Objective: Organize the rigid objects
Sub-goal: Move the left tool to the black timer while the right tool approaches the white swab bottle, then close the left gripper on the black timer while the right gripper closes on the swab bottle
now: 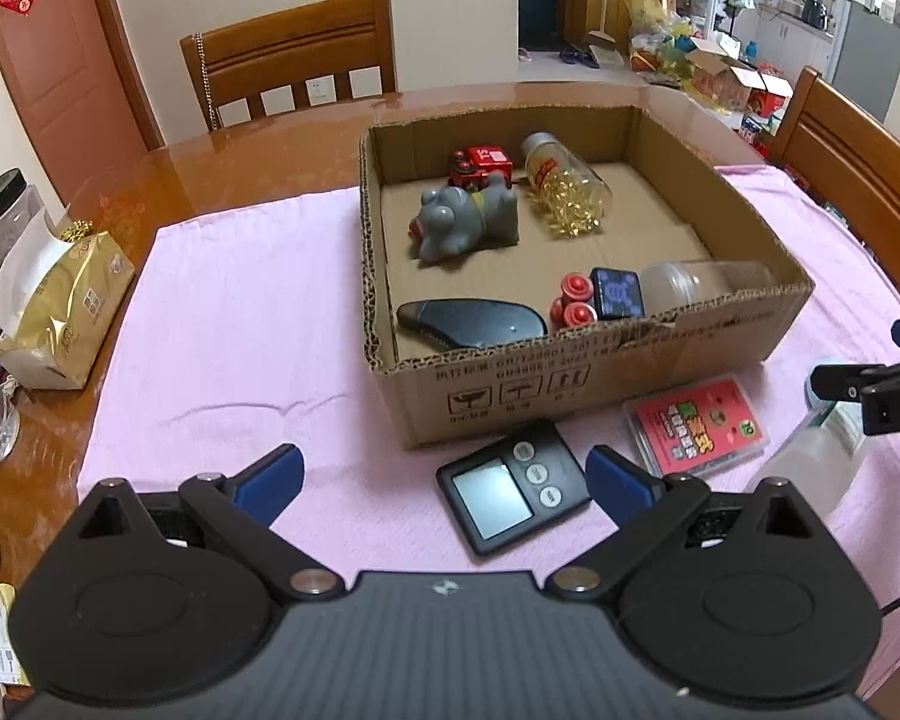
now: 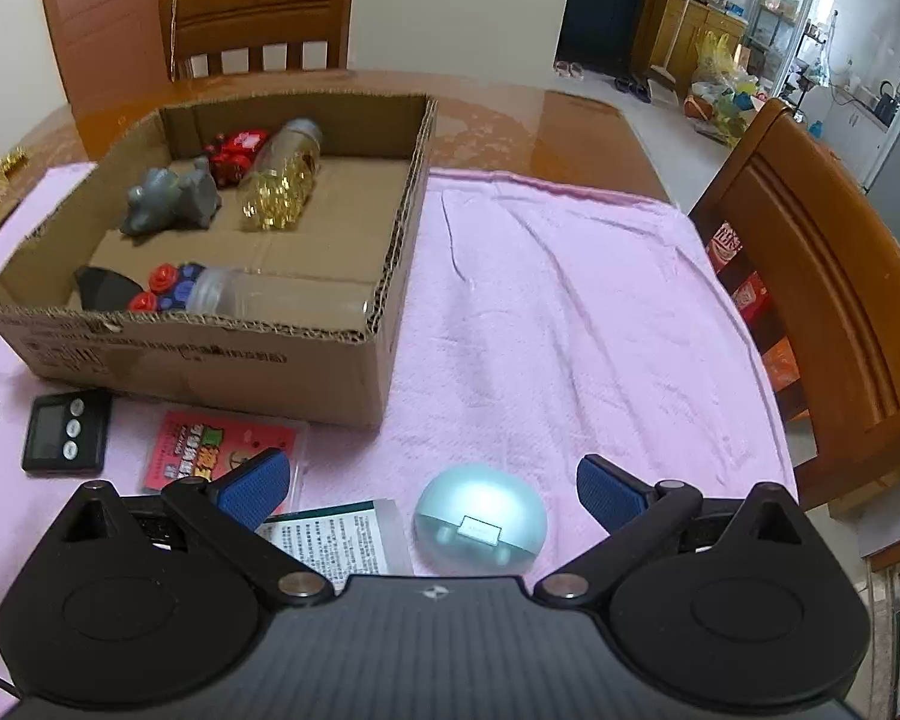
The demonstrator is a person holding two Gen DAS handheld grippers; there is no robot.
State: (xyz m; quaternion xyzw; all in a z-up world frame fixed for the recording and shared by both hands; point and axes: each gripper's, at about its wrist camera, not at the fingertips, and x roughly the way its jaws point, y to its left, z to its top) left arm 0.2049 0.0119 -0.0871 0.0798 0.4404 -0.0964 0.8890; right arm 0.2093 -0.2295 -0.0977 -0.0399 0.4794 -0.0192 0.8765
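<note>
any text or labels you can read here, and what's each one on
"DA": white letters on the right gripper body, cut off by the frame edge.
Cardboard box: three handling symbols and printed lines, too blurred to read.
Red card pack: colourful characters, unreadable.
White leaflet: fine print, too small.
Gold bag: label unreadable.

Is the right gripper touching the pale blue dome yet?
Apart. The right wrist view shows the right gripper open, pink cloth visible between each blue pad and the pale blue dome.

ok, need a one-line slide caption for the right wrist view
Open right gripper poised over a round pale-blue case on the pink cloth, beside the cardboard box of sorted items.
</note>
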